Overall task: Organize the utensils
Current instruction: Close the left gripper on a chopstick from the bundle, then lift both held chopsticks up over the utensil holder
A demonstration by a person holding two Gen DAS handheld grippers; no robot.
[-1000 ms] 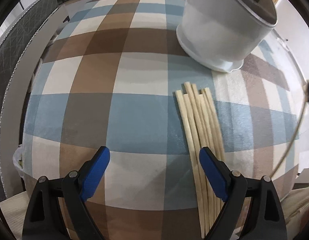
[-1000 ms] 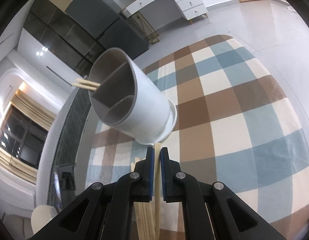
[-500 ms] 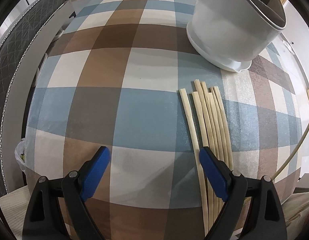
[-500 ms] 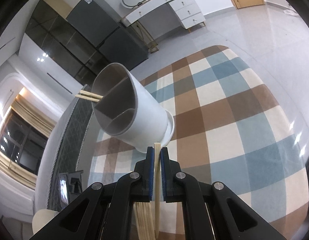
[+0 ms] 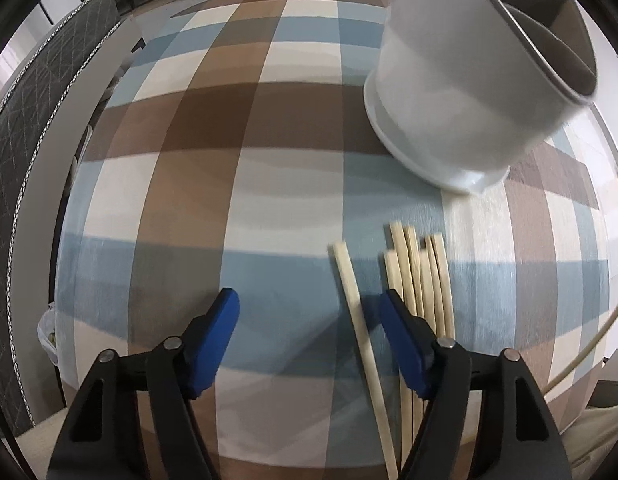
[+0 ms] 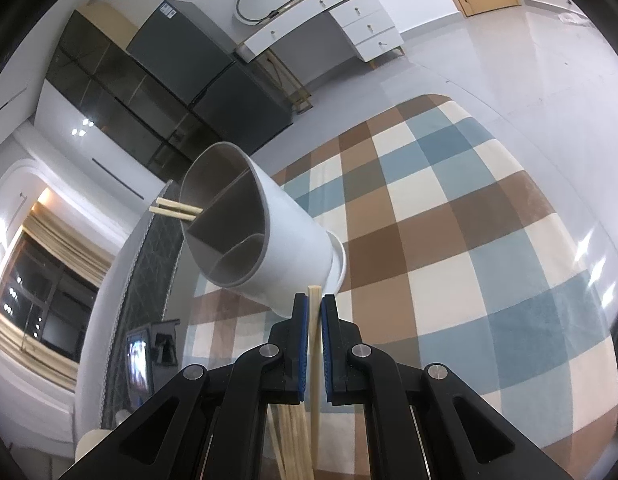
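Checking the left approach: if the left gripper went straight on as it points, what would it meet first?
Probably the single chopstick lying between the closing jaws of the left gripper, or the checked cloth under it; depth is unclear.

Chopsticks (image 5: 425, 280) before holder (image 5: 469, 92), on tablecloth (image 5: 229, 184)

The right gripper (image 6: 315, 312) pinches one chopstick (image 6: 314, 364) upright between its blue pads. Just beyond stands a white holder (image 6: 269, 248) on the checked cloth (image 6: 449, 264), with two chopsticks (image 6: 175, 208) inside.

No text, label, brand, number or sign can be read in either view.
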